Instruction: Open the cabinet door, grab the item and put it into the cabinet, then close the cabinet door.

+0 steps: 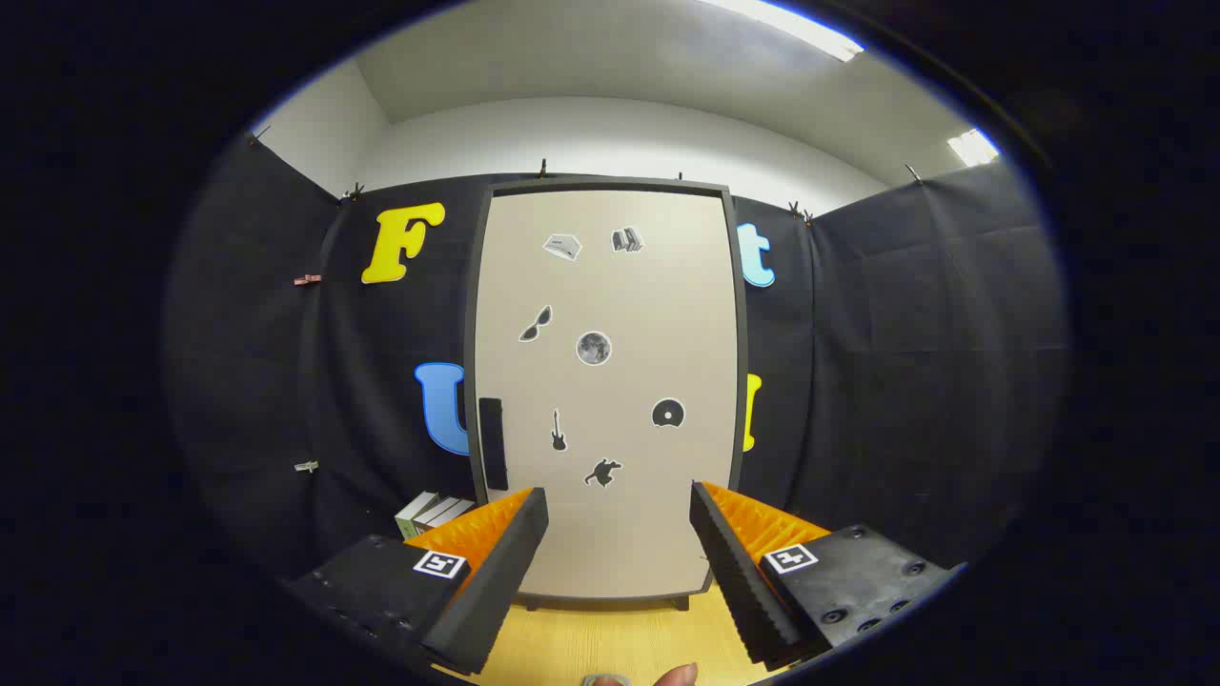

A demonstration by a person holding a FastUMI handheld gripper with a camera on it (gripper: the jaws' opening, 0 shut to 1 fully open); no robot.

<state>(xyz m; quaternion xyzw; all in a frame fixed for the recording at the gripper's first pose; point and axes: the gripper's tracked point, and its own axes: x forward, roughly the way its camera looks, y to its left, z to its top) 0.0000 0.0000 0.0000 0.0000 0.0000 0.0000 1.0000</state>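
A tall beige cabinet [610, 381] with a dark frame stands straight ahead on the wooden tabletop [620, 638], its door shut and dotted with small stickers. A black vertical handle [492, 443] sits on the door's left edge, above my left finger. A small white-and-green box [431, 513] lies on the table left of the cabinet, partly hidden behind my left finger. My gripper [620, 514] is open, well short of the door, with nothing between its fingers.
Black cloth walls close in the booth on both sides and behind the cabinet. A person's fingertips [667, 676] show at the near table edge below the gripper. Small clips [307, 279] hang on the left cloth.
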